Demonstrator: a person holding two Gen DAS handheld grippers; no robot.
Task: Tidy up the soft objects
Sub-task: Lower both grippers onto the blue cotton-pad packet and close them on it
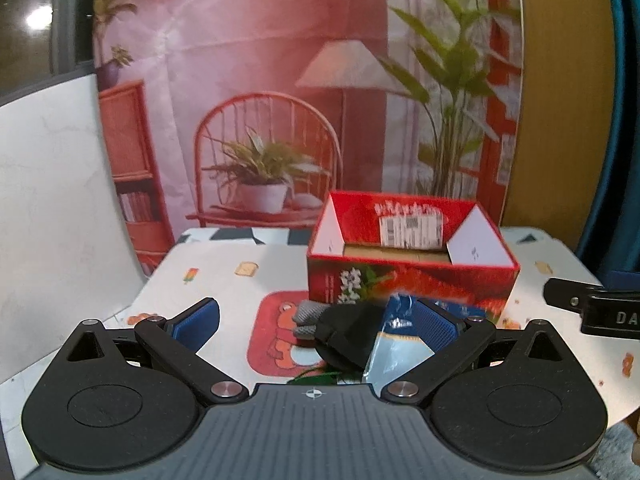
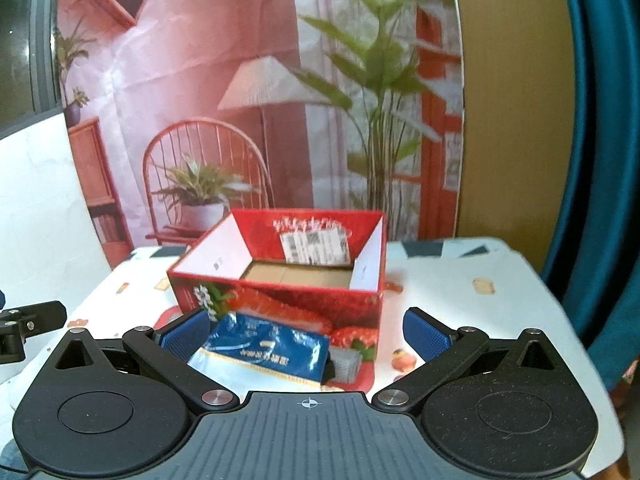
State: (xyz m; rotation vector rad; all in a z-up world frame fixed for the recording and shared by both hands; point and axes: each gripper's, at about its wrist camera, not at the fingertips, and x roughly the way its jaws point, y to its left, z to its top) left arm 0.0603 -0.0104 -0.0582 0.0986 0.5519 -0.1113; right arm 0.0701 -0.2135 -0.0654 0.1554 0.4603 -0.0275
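White table (image 2: 500, 312), covered in a cloth printed with small food pictures and a red cartoon patch (image 1: 276, 344). Near the middle, an open red box (image 2: 280, 280), flaps up, cardboard floor bare. Just in front of the box, touching its front wall, a blue packet (image 2: 264, 348). Beside the packet, a black-and-grey glove (image 1: 340, 332), lying partly on the red patch.

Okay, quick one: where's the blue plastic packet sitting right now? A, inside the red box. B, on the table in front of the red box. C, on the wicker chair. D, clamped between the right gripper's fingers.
B: the blue packet lies on the table just in front of the open red box, and the right gripper is open around it, not clamping.
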